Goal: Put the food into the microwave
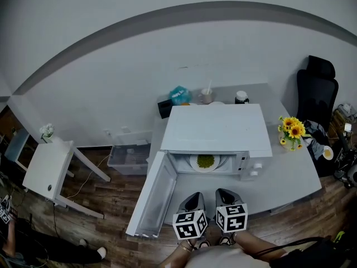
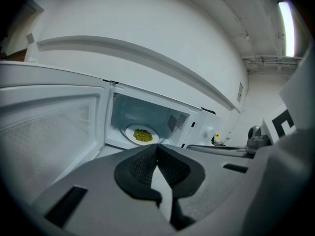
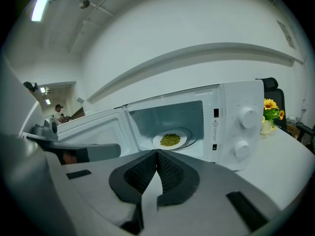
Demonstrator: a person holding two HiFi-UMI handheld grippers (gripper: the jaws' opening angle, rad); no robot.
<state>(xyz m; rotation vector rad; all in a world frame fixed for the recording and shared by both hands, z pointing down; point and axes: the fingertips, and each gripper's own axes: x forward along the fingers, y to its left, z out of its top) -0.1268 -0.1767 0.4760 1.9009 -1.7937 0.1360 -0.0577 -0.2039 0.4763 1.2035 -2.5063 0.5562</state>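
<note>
While the white box-shaped microwave point(image 1: 215, 128) stands on the light grey table point(image 1: 295, 177) in the middle of the head view, its white door point(image 1: 152, 197) is swung wide open toward the lower left of the frame. Inside the cavity, a round white plate point(image 1: 193, 162) is seen lying flat, and a small heap of green food point(image 3: 170, 139) is spread on its middle. Both grippers are held side by side at the bottom centre of the head view, in front of the opening and apart from the plate. The jaws of the left gripper point(image 2: 156, 150) are pressed together with nothing between them. The jaws of the right gripper point(image 3: 157, 154) are closed and empty in the same way. A small vase of yellow sunflowers point(image 1: 292, 132) is placed on the table just to the right of the microwave.
</note>
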